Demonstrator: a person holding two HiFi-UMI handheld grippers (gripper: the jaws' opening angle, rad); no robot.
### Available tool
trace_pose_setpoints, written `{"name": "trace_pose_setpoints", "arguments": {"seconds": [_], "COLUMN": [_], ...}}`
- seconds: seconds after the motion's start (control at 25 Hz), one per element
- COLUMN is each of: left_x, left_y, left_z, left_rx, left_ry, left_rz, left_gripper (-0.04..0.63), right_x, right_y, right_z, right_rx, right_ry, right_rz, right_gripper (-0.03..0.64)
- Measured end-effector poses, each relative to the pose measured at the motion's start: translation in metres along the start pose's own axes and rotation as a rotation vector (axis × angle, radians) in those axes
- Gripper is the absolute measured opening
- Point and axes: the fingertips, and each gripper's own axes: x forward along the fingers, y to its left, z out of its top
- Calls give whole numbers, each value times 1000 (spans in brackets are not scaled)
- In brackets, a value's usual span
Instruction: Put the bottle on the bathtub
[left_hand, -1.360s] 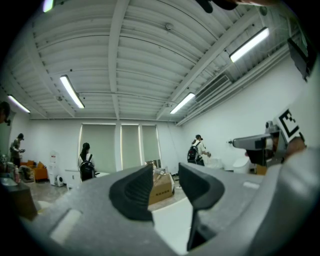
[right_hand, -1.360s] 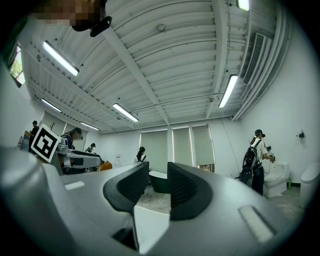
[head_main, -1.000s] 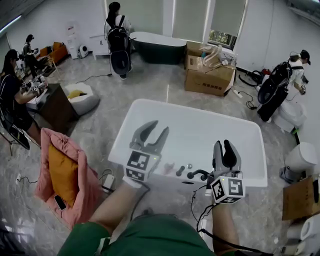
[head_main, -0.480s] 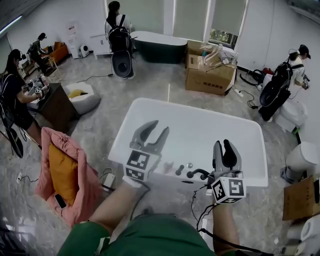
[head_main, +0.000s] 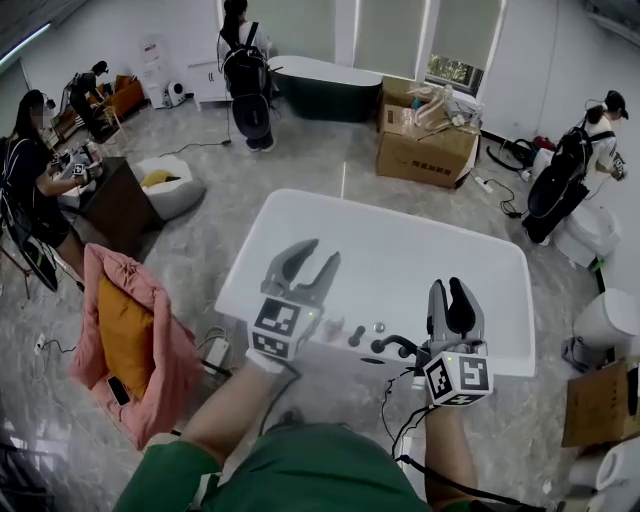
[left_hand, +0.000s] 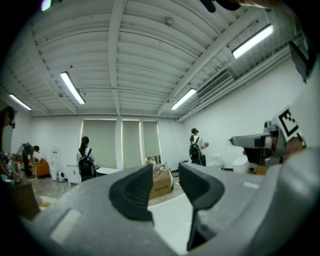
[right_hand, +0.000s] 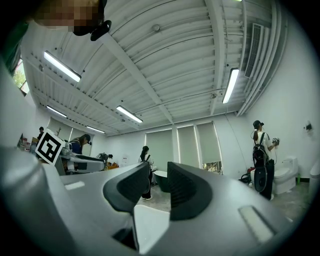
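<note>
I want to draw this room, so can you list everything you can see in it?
large white rectangular bathtub: one, white, middle of the floor
black tap with small round knobs: one tap, a few knobs, on the tub's near rim
dark green bathtub: one, by the far windows
brown cardboard boxes: a pile, brown, beyond the white tub
pink fabric heap with orange cushion: one, floor at left
white toilet: one, at right
people: four, around the room's edges
bottle: none that I can see
left claw: one, grey, open, empty, over the tub's near edge
right claw: one, grey, jaws slightly apart, empty, beside the tap
</note>
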Motion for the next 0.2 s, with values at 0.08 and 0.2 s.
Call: {"name": "trace_pose_setpoints", "arguments": {"seconds": [0.08,0.2], "left_x": [2,4], "left_y": [-3,-9], "left_z": [0,-2], "left_rx": [2,6], "left_ry": [0,1], "left_rz": [3,8], "left_gripper": [163,163], "right_x": [-1,-3], "right_y": [-3,-7], "right_z": [-1,-2], "right_rx": [-2,-3], "right_ry": [-1,-2], "right_rz": [6,16], "right_gripper": [115,115]}}
